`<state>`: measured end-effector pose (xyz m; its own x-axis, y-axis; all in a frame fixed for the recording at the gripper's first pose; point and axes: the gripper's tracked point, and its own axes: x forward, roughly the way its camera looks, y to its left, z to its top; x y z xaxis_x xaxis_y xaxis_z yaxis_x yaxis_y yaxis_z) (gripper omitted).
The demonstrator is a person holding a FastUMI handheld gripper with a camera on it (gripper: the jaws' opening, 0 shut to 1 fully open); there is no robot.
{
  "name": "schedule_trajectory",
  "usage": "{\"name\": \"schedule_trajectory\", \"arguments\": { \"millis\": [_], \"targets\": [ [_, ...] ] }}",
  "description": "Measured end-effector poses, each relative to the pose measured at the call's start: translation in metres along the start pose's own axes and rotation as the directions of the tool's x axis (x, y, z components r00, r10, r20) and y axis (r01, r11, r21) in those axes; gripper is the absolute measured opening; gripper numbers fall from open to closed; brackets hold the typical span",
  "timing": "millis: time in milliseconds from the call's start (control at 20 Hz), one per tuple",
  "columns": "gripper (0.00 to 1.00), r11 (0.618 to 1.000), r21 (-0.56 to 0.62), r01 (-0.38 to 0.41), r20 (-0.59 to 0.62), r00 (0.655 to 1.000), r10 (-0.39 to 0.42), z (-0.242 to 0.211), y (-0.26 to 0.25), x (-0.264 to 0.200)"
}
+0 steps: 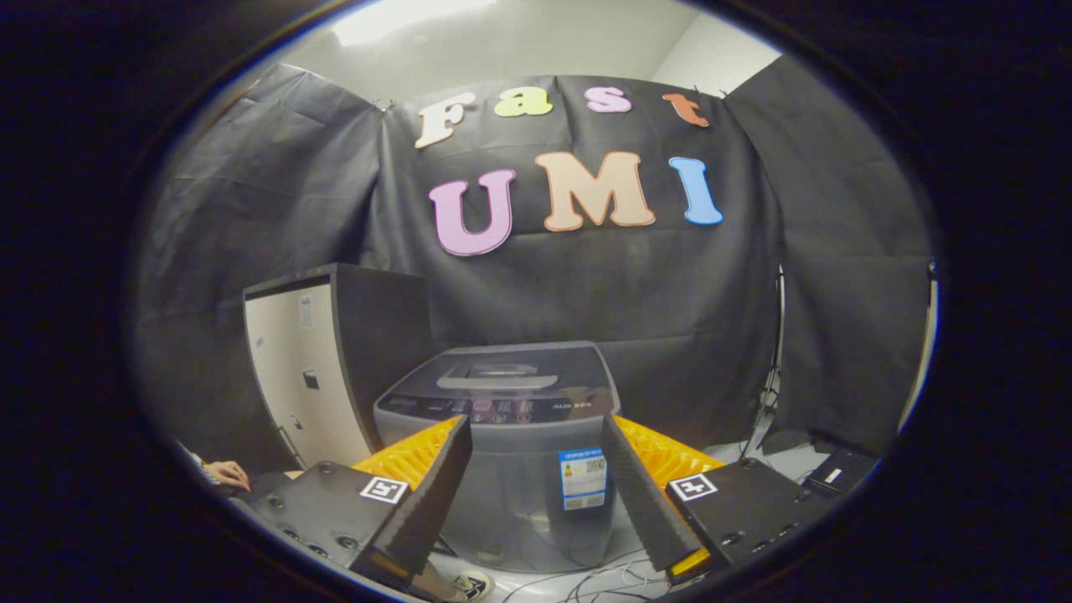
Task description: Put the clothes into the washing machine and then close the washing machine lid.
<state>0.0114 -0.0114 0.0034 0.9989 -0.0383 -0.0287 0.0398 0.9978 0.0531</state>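
While the gripper (536,435) is held above the floor with its two fingers spread wide and nothing between them, the washing machine (511,452) stands straight ahead, and its grey body shows through the gap between the fingers. It is apart from the fingertips, not touching them. The lid (511,373) on top of the machine lies flat and shut, with a handle recess in its middle, and a dark control strip (494,409) runs along the front edge of the top. On the front wall of the machine, between the fingers, a blue and white label (583,477) is stuck.

To the left of the machine, and a little further back, stands a tall cabinet (335,360) with a pale front and dark sides — it is close to the machine, but I cannot tell if they touch. Behind both hangs the black cloth wall (687,335) of the booth. To the right of the machine a thin stand (775,368) rises along the cloth, and near its foot a flat dark box (837,473) lies on the floor. Cables (603,578) run over the pale floor below the machine. Far left, low down, a person's hand (226,474) rests — only the fingers and a bit of sleeve are seen. Nothing stands between the fingers and the machine.
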Motion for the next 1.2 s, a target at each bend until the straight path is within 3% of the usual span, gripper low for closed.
{"name": "schedule_trajectory", "arguments": {
  "millis": [650,1200],
  "targets": [
    [0.97,1.000,-0.020,0.008,0.004,1.000,-0.007,-0.011,-0.002,-0.013],
    [0.98,0.998,-0.054,-0.046,0.035,0.998,0.047,-0.006,0.011,-0.019]
  ]
}}
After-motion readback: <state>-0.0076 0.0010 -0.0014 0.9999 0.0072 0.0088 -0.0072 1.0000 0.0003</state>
